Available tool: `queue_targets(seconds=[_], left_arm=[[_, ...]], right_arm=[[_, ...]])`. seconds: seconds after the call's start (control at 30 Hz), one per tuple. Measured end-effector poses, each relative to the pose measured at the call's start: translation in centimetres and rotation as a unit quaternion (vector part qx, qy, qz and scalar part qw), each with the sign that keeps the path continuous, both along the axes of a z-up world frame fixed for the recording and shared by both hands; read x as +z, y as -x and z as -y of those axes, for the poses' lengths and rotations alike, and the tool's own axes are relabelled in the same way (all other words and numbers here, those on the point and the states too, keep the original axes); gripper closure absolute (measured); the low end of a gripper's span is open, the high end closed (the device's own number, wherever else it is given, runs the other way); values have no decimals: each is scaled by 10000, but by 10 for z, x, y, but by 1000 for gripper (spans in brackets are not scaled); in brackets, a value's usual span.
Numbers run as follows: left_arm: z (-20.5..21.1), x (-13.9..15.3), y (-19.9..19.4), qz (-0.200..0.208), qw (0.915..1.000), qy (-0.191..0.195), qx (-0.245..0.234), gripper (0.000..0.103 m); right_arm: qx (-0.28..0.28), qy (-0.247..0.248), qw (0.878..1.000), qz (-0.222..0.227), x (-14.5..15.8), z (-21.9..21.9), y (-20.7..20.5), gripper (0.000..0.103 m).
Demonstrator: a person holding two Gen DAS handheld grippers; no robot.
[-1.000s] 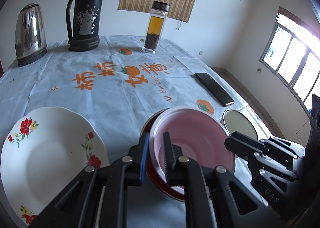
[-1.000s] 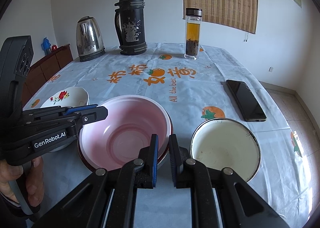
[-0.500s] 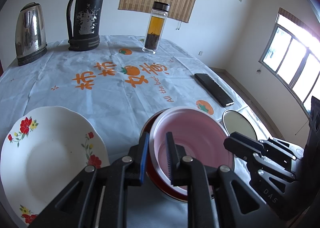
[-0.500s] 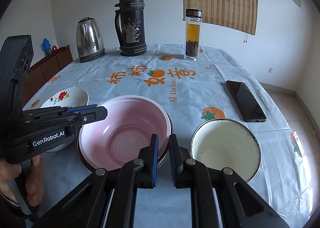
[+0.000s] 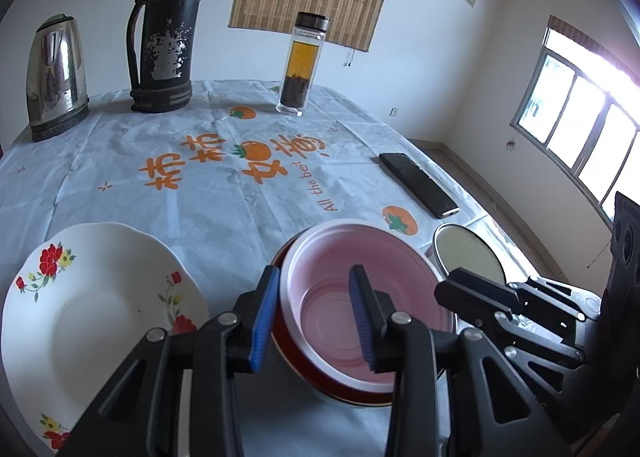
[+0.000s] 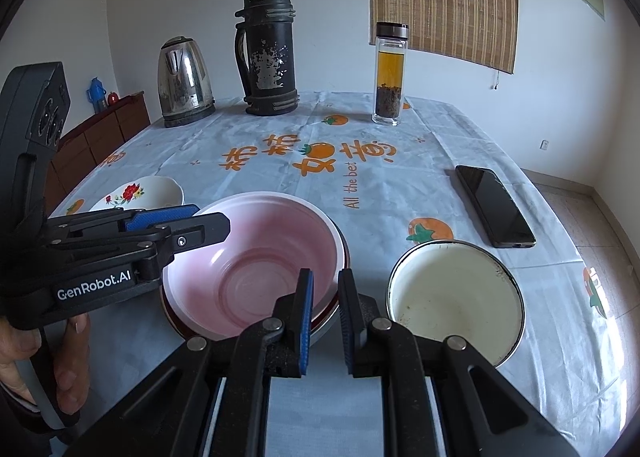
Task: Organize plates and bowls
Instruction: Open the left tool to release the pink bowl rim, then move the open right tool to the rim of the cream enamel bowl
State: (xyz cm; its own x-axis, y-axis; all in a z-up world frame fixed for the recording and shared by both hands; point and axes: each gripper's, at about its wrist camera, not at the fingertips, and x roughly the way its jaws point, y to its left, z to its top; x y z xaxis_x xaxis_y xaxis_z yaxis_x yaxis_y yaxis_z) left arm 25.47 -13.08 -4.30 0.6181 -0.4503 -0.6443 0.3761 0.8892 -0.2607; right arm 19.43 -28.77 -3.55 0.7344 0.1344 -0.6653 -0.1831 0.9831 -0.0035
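Observation:
A pink bowl (image 5: 332, 257) (image 6: 256, 257) sits nested in a red bowl (image 5: 320, 385) near the table's front. My left gripper (image 5: 314, 277) (image 6: 208, 217) straddles the pink bowl's left rim. Its jaws are opening: the rim stands between the pads and neither pad presses on it. My right gripper (image 6: 325, 277) (image 5: 444, 289) straddles the stack's right rim, one finger inside and one outside, with only a narrow gap, so it looks shut on that rim. A white floral plate (image 5: 88, 317) (image 6: 148, 191) lies to the left. A cream enamel bowl (image 6: 452, 297) (image 5: 468, 257) lies to the right.
A steel kettle (image 6: 182, 81), a worn black thermos (image 6: 270, 53) and a glass tea bottle (image 6: 390, 73) stand at the back. A black phone (image 6: 494, 205) lies to the right, close to the table edge. A person's hand (image 6: 24, 353) holds the left gripper.
The left gripper's jaws have spread apart and let go of the pink bowl's rim. The bowls, the plate and the right gripper have stayed where they were.

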Motion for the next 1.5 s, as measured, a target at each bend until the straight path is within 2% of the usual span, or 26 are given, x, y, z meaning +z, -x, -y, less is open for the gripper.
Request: queue_targets(seconds=[0.03, 0.07, 0.13, 0.2, 0.23, 0.47, 0.7, 0.83, 0.93, 1.03, 1.17, 1.37, 1.5], left_arm=[[-1, 2, 1, 59, 10000, -2, 44, 53], [-2, 4, 3, 167, 9998, -30, 140, 37], [-5, 10, 8, 414, 9989, -23, 241, 27], [-6, 14, 9, 530, 9982, -46, 263, 27], [-6, 14, 9, 550, 9981, -56, 276, 27], [-6, 8, 5, 499, 9982, -118, 319, 27], [-7, 10, 9, 688, 9967, -85, 432, 27], [-4, 12, 12, 816, 9949, -222, 546, 27], [-2, 10, 11, 761, 9952, -228, 572, 27], [1, 13, 12, 737, 9946, -279, 677, 30], [7, 28, 21, 856, 9939, -241, 650, 44], [46, 39, 28, 762, 9964, -325, 165, 66], [81, 38, 30, 683, 9966, -425, -169, 68]], right_arm=[[1, -8, 10000, 18, 0, 0, 1, 88], [8, -12, 10000, 39, 1, 0, 2, 87], [23, -13, 10000, 82, 2, 1, 5, 72], [26, -24, 9999, 131, 4, 3, 8, 64], [28, -26, 9999, 148, 4, 3, 9, 63], [45, -52, 9998, 168, 6, 10, 14, 63], [5, -71, 9997, 213, 9, 24, 20, 63], [-59, -98, 9996, 241, 10, 34, 24, 63], [-147, -93, 9995, 271, 10, 44, 27, 63], [-301, -125, 9991, 285, 9, 59, 28, 63], [-532, -155, 9980, 293, 6, 79, 29, 63], [-929, -166, 9952, 243, 0, 106, 25, 63], [-1044, -167, 9943, 160, -7, 117, 20, 63]])
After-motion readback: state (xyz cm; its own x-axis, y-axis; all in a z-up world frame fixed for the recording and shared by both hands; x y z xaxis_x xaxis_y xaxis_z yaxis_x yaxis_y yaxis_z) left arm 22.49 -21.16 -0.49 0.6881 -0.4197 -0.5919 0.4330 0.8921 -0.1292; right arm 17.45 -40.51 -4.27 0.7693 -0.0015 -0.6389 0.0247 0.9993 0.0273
